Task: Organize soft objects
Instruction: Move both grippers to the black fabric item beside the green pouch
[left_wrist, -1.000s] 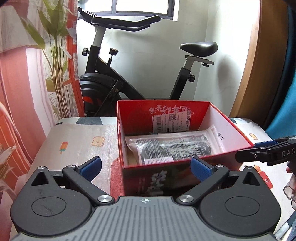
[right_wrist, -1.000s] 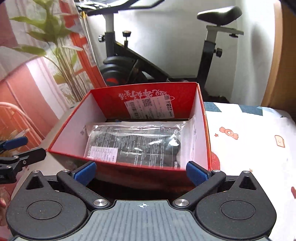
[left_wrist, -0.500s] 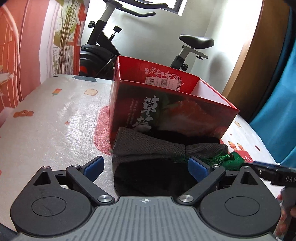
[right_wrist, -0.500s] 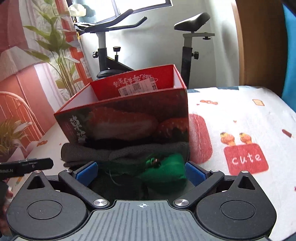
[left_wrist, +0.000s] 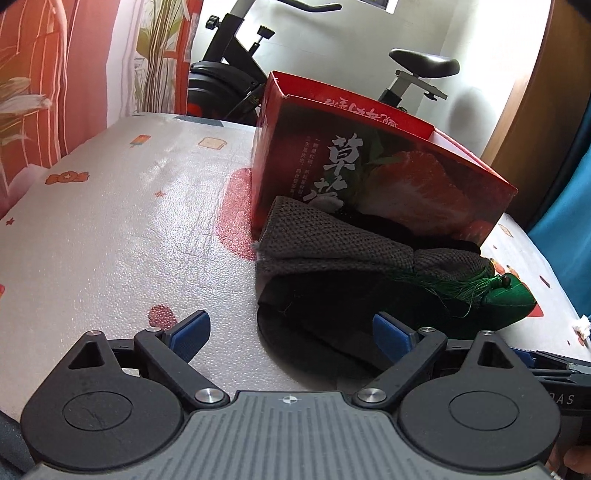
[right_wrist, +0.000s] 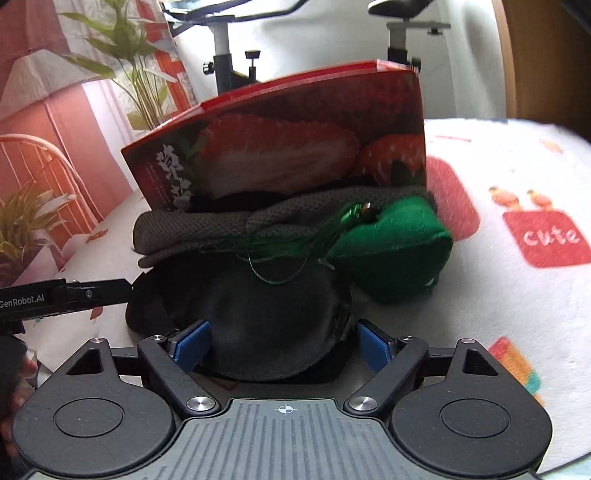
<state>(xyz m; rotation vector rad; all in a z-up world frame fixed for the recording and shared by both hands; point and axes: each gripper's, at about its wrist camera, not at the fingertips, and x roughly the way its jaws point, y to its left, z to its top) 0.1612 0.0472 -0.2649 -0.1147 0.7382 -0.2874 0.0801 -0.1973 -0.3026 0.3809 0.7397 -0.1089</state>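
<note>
Claws (left_wrist: 291, 330) (right_wrist: 283, 345) spread, cloths (right_wrist: 207, 229) against box (right_wrist: 295, 147)

1. Red box (left_wrist: 369, 173) interior hidden from both views.
2. Box's lower front covered by grey knit cloth (left_wrist: 332, 240).
3. Black soft item (right_wrist: 258, 325) partly under the cloth; kind unclear.
4. Green pouch (right_wrist: 399, 243) blurred in right view.

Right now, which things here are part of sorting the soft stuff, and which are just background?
Job: grey knit cloth, black soft piece, green tasselled pouch, red strawberry box.
Background: exercise bike, plant, patterned table cover.
</note>
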